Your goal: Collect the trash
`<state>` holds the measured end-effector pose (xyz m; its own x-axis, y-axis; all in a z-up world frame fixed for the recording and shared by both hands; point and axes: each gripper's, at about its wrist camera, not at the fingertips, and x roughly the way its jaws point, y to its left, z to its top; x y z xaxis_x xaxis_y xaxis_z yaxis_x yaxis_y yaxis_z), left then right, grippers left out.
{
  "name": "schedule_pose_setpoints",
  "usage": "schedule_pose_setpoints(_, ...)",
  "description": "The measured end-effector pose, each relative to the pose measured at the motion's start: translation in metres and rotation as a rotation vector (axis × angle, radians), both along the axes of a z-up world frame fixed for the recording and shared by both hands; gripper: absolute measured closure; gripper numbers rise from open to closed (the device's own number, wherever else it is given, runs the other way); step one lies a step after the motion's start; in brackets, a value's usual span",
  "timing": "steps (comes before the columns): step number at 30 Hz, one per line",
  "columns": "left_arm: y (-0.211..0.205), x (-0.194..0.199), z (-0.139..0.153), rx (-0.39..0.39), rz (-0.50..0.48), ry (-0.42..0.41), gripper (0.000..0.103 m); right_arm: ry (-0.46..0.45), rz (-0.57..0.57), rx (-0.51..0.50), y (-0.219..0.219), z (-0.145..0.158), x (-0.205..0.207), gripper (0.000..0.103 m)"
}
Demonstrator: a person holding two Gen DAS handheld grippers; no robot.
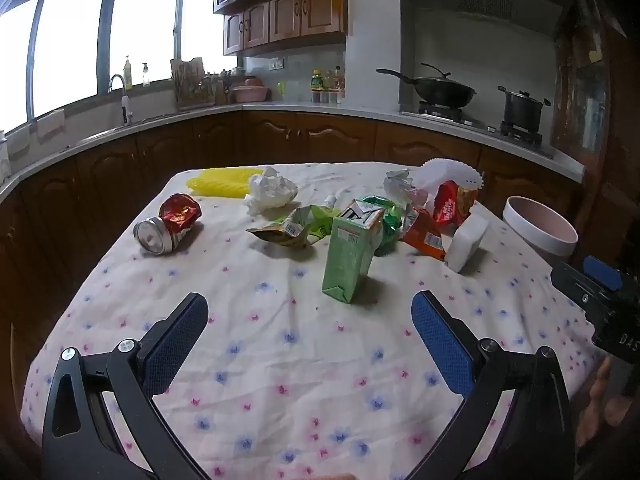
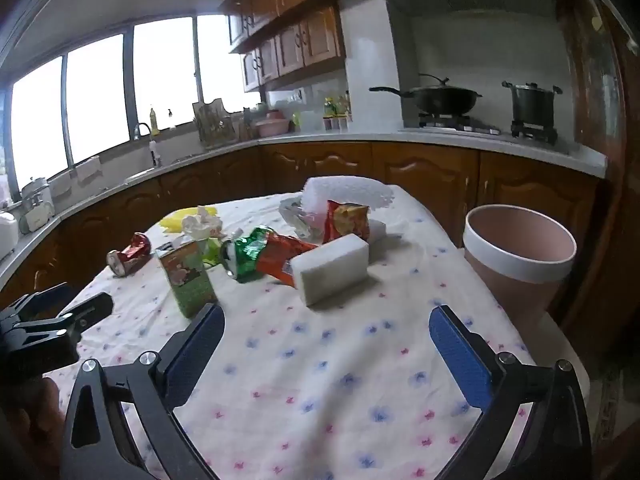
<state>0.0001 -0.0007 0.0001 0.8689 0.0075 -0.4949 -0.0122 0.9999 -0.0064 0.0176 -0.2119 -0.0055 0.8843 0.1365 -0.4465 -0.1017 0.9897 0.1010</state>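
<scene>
Trash lies on a table with a floral cloth (image 1: 300,344). A green drink carton (image 1: 352,252) (image 2: 188,276) stands upright in the middle. A crushed red can (image 1: 170,224) (image 2: 130,254) lies at the left. Crumpled white tissue (image 1: 270,194), a yellow foam net (image 1: 224,182), snack wrappers (image 1: 296,230) (image 2: 264,254), a red chip bag (image 1: 452,202) (image 2: 346,220) and a white foam block (image 1: 466,242) (image 2: 330,268) lie beyond. My left gripper (image 1: 310,308) is open and empty before the carton. My right gripper (image 2: 326,318) is open and empty before the foam block.
A pink bin with a white rim (image 2: 520,258) (image 1: 540,230) stands off the table's right edge. The right gripper shows at the right of the left wrist view (image 1: 600,300). Kitchen counter, sink, wok (image 1: 440,88) and pot (image 1: 522,108) are behind.
</scene>
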Motion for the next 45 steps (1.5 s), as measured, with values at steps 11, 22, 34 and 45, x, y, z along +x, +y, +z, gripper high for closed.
schedule_pose_setpoints(11,-0.005,-0.017,0.004,0.006,-0.005,-0.028,0.000,0.027,-0.018,0.034,-0.003,0.003,-0.007,0.000)
schedule_pose_setpoints(22,-0.001,-0.019,0.007,0.004,0.011,-0.046,0.000,-0.021,-0.032,0.024,-0.002,0.011,-0.019,0.000)
schedule_pose_setpoints(34,0.000,-0.022,0.012,0.001,0.016,-0.060,0.000,-0.045,-0.017,0.034,0.001,0.016,-0.021,0.000)
schedule_pose_setpoints(45,0.001,-0.022,0.013,0.001,0.018,-0.061,0.000,-0.041,-0.012,0.042,0.002,0.016,-0.021,0.000)
